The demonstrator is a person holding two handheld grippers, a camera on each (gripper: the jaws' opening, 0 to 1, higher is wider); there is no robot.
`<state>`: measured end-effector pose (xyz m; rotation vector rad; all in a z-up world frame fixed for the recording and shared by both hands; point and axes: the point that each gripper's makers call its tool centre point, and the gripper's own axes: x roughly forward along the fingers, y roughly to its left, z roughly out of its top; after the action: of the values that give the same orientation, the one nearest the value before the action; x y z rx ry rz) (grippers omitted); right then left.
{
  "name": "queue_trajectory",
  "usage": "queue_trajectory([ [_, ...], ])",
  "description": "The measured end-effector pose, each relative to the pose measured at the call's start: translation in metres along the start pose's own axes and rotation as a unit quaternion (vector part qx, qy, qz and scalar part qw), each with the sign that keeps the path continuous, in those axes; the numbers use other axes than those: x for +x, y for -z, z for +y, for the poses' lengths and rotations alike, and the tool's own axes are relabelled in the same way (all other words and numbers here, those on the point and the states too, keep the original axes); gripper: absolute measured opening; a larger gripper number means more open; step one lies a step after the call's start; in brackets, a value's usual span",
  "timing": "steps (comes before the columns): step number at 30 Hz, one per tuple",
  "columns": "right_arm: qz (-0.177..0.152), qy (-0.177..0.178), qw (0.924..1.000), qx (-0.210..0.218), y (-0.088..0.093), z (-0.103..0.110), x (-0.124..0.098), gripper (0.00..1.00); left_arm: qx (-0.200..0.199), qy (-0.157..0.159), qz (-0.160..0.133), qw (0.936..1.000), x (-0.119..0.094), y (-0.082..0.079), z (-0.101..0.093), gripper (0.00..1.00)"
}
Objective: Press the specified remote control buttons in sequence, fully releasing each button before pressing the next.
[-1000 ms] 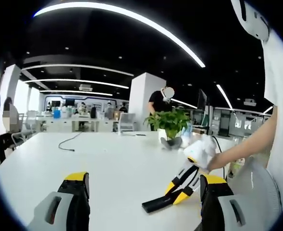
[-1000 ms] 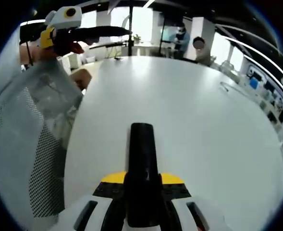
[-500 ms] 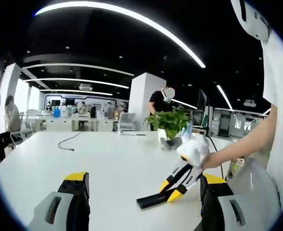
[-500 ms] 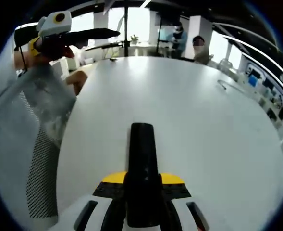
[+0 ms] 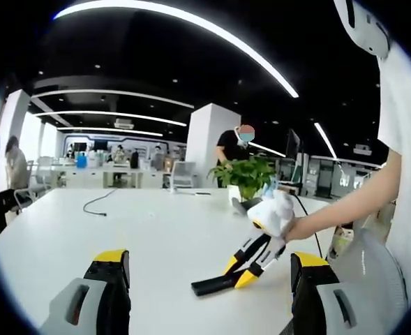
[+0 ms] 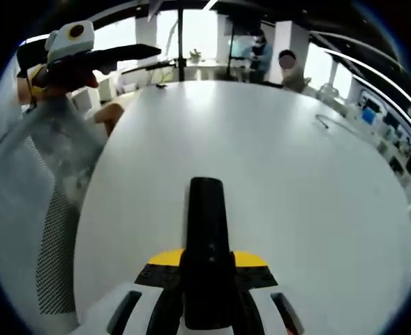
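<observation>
Quick status from my end. My right gripper (image 6: 206,188) is clamped shut with nothing between the jaws, so it makes one black prod. In the right gripper view it points straight out along the white table (image 6: 275,174), and in the left gripper view its tip sits low over the tabletop, maybe touching (hard to call). My left gripper (image 5: 210,257) is spread wide, holding nothing, aimed across the table toward the potted plant (image 5: 245,174).

The snag is that I honestly can't tell where the remote lies relative to either tool. The table ahead of the right jaws looks bare, with just a loose cable (image 5: 93,206) far off. I'd say the right one does the pressing, since it's shut and already low, but its long axis needs lining up on a button first.
</observation>
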<state>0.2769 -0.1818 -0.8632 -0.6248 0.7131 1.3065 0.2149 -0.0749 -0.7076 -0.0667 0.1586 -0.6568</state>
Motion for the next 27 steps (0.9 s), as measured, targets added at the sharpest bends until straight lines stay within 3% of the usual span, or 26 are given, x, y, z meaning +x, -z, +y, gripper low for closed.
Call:
queue_trajectory([
  [27,0.010,-0.003,0.9999,-0.006,-0.005,-0.036,0.004,0.21,-0.006,-0.011,0.005,0.9999,-0.001,0.002,0.005,0.99],
])
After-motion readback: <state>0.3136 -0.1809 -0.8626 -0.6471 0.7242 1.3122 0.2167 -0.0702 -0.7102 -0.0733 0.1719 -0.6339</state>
